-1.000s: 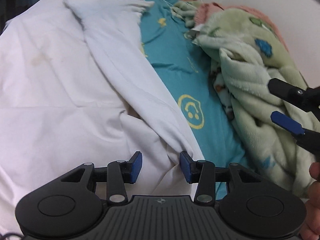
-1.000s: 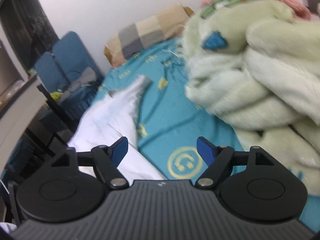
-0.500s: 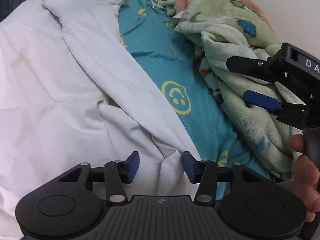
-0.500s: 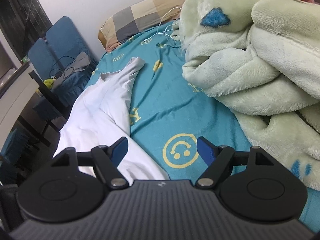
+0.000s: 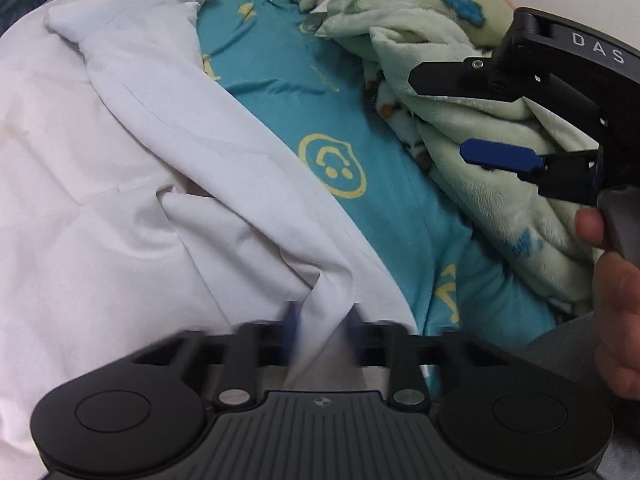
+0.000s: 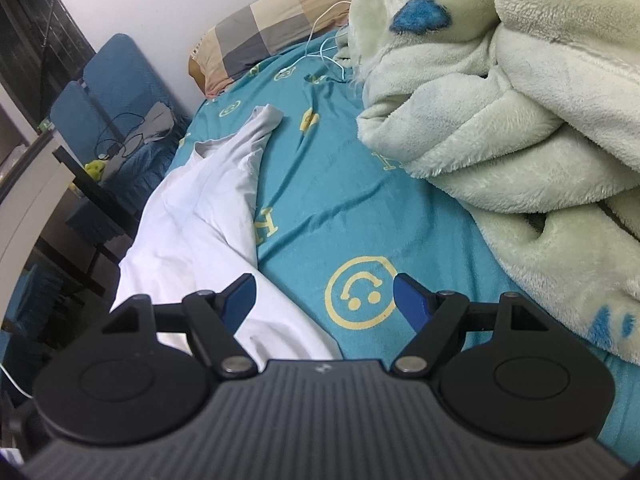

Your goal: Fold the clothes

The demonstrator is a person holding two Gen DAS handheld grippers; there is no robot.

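Two grippers | left gripper (image 5: 320,332) blurred, jaws narrowed around ridge of white garment (image 5: 168,184), grip unconfirmed | right gripper (image 6: 324,300) wide open, empty, above teal sheet (image 6: 352,208) | garment spread bed-left | step: seizing edge; next: secure pinch, lift across.

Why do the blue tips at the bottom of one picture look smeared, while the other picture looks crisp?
Left wrist view: the left gripper is motion-blurred, its fingers smeared around a fold of the white shirt; the cloth farther off stays sharp. Right wrist view: the right gripper is crisp and open, with fisheye bending at the edges.
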